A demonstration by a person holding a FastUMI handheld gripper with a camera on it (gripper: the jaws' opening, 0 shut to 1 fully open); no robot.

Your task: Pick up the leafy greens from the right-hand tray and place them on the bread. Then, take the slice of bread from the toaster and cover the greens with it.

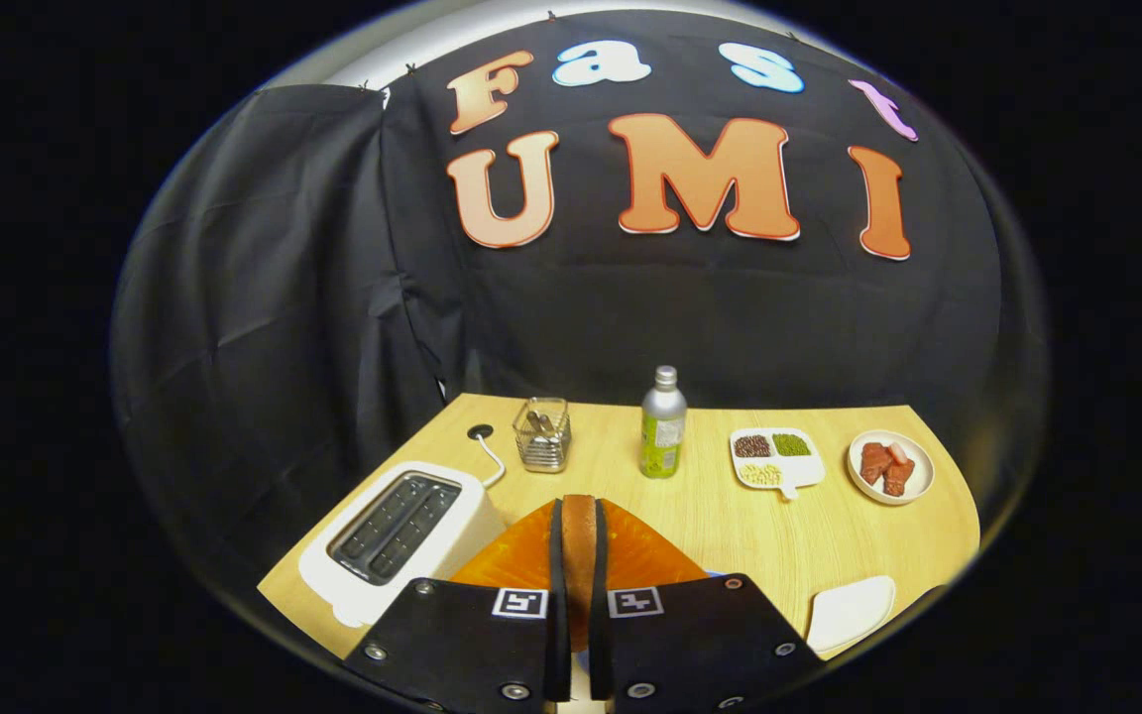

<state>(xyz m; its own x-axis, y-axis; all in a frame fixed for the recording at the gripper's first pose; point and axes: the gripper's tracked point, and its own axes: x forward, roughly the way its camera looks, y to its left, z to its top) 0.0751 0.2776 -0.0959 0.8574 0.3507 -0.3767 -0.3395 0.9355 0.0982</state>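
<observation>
Bread held edge-on between the fingers, over the orange plate

Bread slice (579, 555) stands upright in the gripper (579, 585), both fingers pinching its flat faces, long axis running straight ahead. It hangs just over the orange plate (650, 560) at the table's near edge, the toaster (398, 535) close beside it at the near left corner. The crust looks toasted brown and stiff. Greens beneath are hidden, so placement needs a downward tilt, I judge.

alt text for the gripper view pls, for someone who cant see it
The gripper is shut on a slice of bread held upright on edge between its fingers, above an orange mat on a wooden table. A white toaster sits beside it; beyond stand a wire basket, a bottle, a divided tray and a plate.
</observation>
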